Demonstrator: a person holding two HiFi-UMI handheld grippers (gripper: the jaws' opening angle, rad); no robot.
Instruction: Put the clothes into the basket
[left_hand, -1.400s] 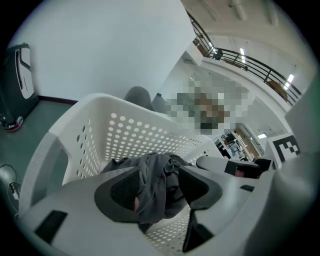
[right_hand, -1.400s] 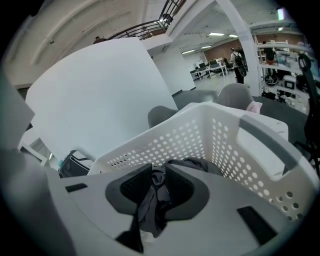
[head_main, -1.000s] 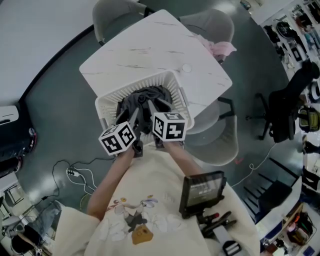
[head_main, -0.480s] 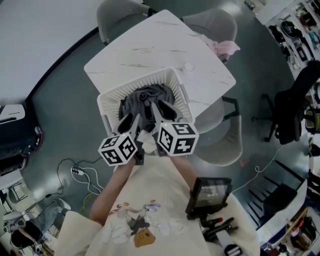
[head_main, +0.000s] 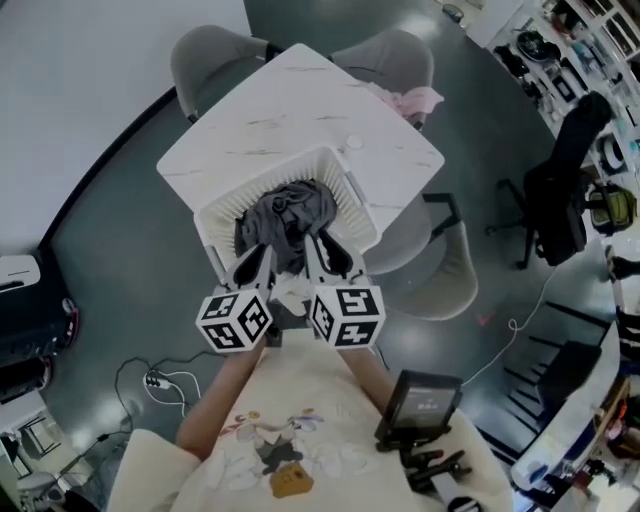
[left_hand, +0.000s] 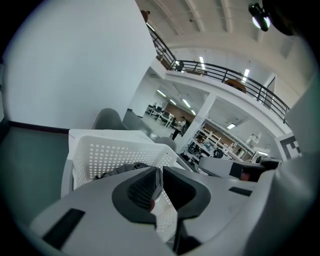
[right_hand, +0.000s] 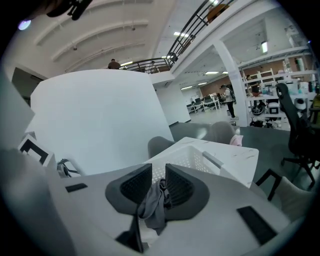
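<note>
Basket (head_main: 215, 215): white plastic with perforated walls, open-topped, is standing upright at the near corner of the marble table (head_main: 290, 110).
Grey garment (head_main: 285, 215): crumpled, is lying heaped inside the basket.
Grey cloth strip (right_hand: 152, 202): is hanging limp, pinched between the jaws of the right gripper (right_hand: 158, 172).
Pink garment (head_main: 412, 100): bunched, is lying just beside the table's far right edge.

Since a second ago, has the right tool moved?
Yes: the right tool has pulled back from the basket toward the person, gripping gray cloth.
</note>
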